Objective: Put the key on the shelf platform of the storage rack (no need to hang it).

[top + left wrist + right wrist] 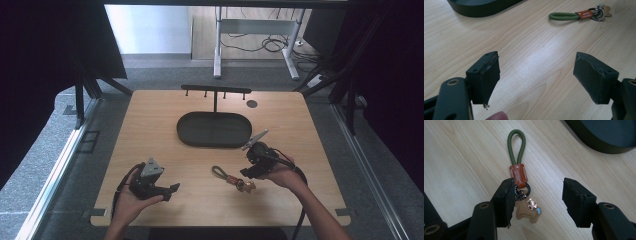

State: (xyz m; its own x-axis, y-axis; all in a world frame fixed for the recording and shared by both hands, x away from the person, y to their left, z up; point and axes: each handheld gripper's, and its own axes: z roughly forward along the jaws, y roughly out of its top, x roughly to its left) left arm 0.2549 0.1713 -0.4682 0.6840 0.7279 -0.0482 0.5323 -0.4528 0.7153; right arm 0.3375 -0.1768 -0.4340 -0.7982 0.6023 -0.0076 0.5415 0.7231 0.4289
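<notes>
Keychain [520, 182] lies flat between my right tongs' [537, 200] parted jaws, ungripped; my left tongs [536, 77] stand open well aside.

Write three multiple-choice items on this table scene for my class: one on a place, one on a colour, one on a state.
1. Where does the keychain lie?
A. on the bare table
B. in the tray
C. on the rack

2. What colour is the keychain's cord loop?
A. red
B. green
C. white

3. How do the right gripper jaws stand?
A. clamped on the loop
B. shut, empty
C. apart, over the charm

Answers:
1 A, it rests on wood in front of the tray.
2 B, the loop is olive green above an orange tab.
3 C, a wide gap shows between the jaws, with nothing pinched.
</notes>
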